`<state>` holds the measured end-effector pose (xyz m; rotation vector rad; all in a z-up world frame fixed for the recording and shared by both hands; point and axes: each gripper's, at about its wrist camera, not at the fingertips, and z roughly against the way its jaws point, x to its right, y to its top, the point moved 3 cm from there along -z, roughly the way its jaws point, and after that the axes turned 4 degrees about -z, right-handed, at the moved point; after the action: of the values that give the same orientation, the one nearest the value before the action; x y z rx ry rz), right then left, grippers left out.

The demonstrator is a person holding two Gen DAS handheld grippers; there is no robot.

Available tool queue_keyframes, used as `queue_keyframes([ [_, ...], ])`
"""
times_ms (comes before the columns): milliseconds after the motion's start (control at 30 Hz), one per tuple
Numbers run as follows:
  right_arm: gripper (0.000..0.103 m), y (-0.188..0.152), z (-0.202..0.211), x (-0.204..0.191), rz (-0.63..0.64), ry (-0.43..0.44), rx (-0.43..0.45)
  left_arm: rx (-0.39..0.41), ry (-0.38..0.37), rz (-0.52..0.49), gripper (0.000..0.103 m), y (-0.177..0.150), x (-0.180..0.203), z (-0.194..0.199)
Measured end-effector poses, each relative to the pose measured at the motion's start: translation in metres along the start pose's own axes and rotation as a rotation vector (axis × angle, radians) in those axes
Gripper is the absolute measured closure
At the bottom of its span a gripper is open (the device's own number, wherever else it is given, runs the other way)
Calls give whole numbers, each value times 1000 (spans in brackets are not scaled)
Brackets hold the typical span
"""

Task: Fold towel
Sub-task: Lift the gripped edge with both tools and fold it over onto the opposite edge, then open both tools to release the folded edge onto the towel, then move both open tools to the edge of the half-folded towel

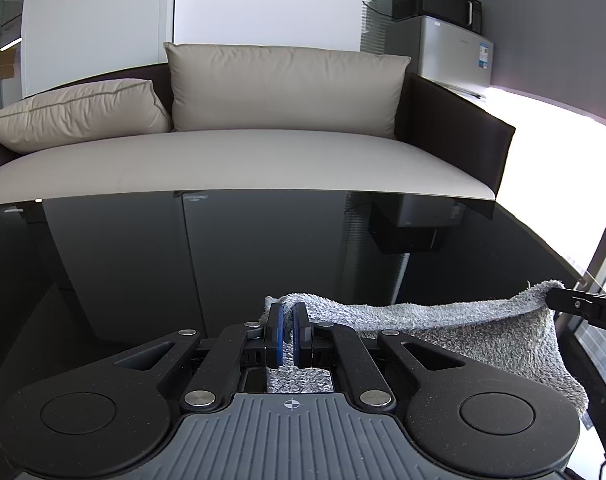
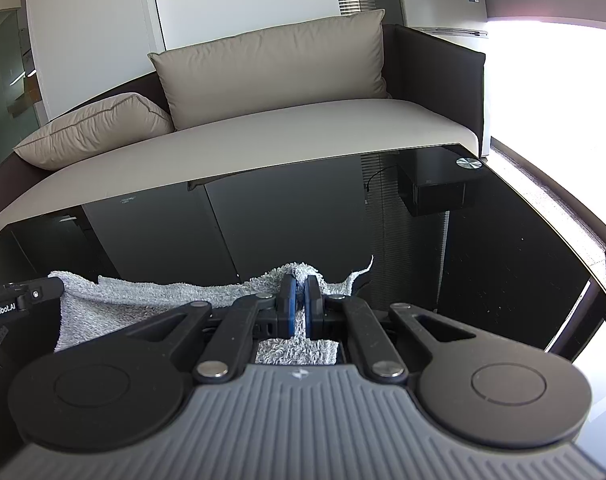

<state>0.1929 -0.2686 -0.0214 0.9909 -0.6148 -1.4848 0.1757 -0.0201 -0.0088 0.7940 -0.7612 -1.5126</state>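
A grey terry towel [image 1: 443,320] hangs stretched between my two grippers above the black glass table [image 1: 183,260]. My left gripper [image 1: 288,312] is shut on one top corner, with cloth pinched between its blue pads. In the left wrist view the towel's top edge runs right to the other gripper [image 1: 559,296], and its body drapes down at the right. In the right wrist view my right gripper [image 2: 301,286] is shut on the towel [image 2: 143,292] at its other corner. The edge stretches left to the left gripper's fingers [image 2: 43,292].
Beyond the table's far edge stands a dark sofa [image 1: 243,160] with a beige seat and two beige cushions. A small fridge [image 1: 455,52] with a black microwave [image 1: 435,0] on top stands at the back right. Bright window light floods in at the right.
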Motion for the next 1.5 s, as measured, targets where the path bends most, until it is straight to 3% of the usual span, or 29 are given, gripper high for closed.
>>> queue_keyframes([
  [367,99,6,-24,3,13,6,-7,-27,-2,-28,97,5,1,-25],
  [600,98,9,-38,3,54,-16,-4,-44,10,-41,90,6,-1,-45],
  [667,94,9,-42,3,64,-17,-8,-47,18,-42,90,5,-2,-48],
  [767,77,10,-45,2,85,-27,1,-64,14,-48,90,2,-1,-52],
  [833,53,12,-46,2,93,-45,16,-63,16,-65,90,1,2,-51],
  [933,50,15,-42,6,90,-63,45,-56,17,-73,89,1,4,-48],
  [1133,50,12,-37,17,74,-68,20,-68,6,-58,87,-2,3,-43],
  [1233,50,9,-36,18,70,-63,6,-74,-3,-39,80,-3,0,-39],
  [1300,50,7,-36,18,69,-65,-1,-77,-4,-30,69,-4,-2,-38],
  [1400,49,5,-36,16,64,-53,-13,-84,-6,-14,61,-5,-6,-35],
  [1500,39,3,-34,14,67,-49,-20,-91,-5,-5,52,-7,-6,-34],
])
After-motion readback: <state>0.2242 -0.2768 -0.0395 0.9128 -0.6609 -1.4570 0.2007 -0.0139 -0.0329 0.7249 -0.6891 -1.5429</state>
